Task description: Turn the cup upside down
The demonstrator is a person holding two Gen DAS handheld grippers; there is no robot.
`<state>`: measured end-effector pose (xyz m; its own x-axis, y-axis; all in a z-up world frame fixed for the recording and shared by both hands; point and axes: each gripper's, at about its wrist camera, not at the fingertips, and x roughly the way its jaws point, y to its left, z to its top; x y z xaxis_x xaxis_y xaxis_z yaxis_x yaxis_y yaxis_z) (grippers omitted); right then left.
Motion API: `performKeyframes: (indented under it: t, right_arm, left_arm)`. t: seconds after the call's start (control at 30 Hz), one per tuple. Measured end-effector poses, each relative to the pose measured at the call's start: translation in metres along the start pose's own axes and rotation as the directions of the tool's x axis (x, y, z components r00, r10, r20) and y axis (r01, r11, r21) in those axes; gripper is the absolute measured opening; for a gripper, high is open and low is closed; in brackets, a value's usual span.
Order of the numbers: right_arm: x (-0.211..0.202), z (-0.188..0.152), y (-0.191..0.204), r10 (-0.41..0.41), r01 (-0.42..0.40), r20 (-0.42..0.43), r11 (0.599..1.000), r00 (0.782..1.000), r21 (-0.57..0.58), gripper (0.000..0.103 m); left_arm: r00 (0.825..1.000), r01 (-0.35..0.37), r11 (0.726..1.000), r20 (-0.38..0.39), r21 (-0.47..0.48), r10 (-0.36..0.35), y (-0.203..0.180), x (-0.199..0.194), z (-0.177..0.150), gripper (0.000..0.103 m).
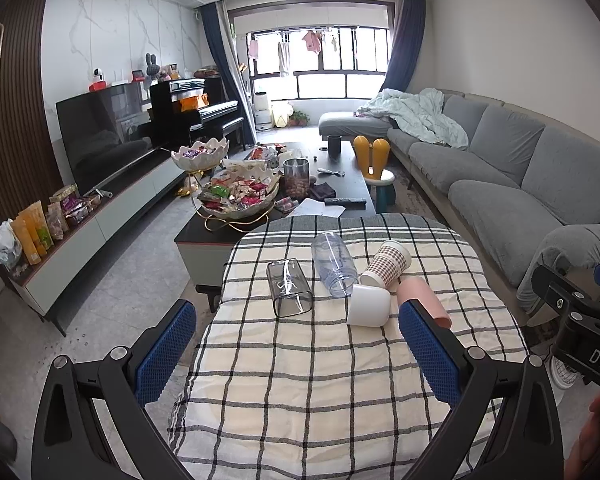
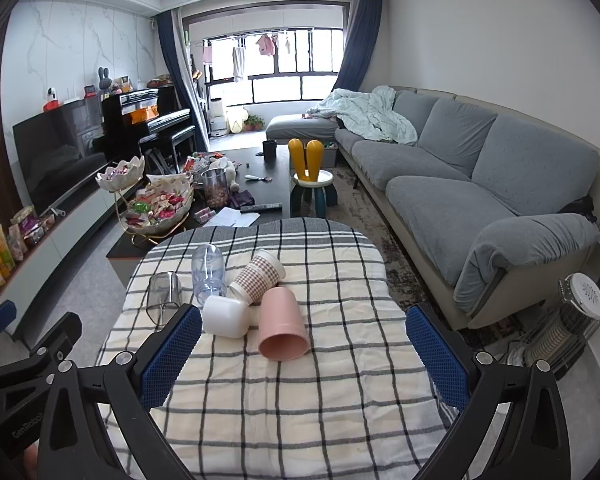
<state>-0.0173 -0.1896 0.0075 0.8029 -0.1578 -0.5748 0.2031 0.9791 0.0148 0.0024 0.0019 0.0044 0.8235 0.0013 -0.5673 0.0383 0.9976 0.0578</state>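
Several cups lie on their sides on a checked tablecloth (image 1: 300, 380). In the left wrist view: a clear square glass (image 1: 289, 288), a clear bluish tumbler (image 1: 334, 263), a brown checked paper cup (image 1: 386, 264), a white cup (image 1: 369, 305) and a pink cup (image 1: 424, 294). In the right wrist view: the pink cup (image 2: 282, 324), its mouth facing me, the white cup (image 2: 225, 316), the checked cup (image 2: 258, 276), the tumbler (image 2: 208, 270) and the glass (image 2: 164, 294). My left gripper (image 1: 298, 332) is open and empty, short of the cups. My right gripper (image 2: 304, 340) is open and empty, the pink cup between its fingers' line.
Beyond the table is a dark coffee table (image 1: 340, 184) with snack bowls (image 1: 240, 196) and a jar. A grey sofa (image 2: 480, 184) runs along the right, a TV unit (image 1: 100, 208) along the left. A small heater (image 2: 568, 328) stands at the right. A yellow-backed stool (image 2: 310, 184) stands by the coffee table.
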Motion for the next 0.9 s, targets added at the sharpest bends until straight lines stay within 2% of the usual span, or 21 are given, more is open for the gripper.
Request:
performKeyframes:
  t: [0.9]
  right_arm:
    - [0.0017, -0.0014, 0.0, -0.002, 0.002, -0.002, 1.0, 1.0, -0.001, 0.103]
  left_arm:
    - [1.0, 0.003, 1.0, 0.001, 0.001, -0.003, 0.0011, 0.0001, -0.0012, 0.103]
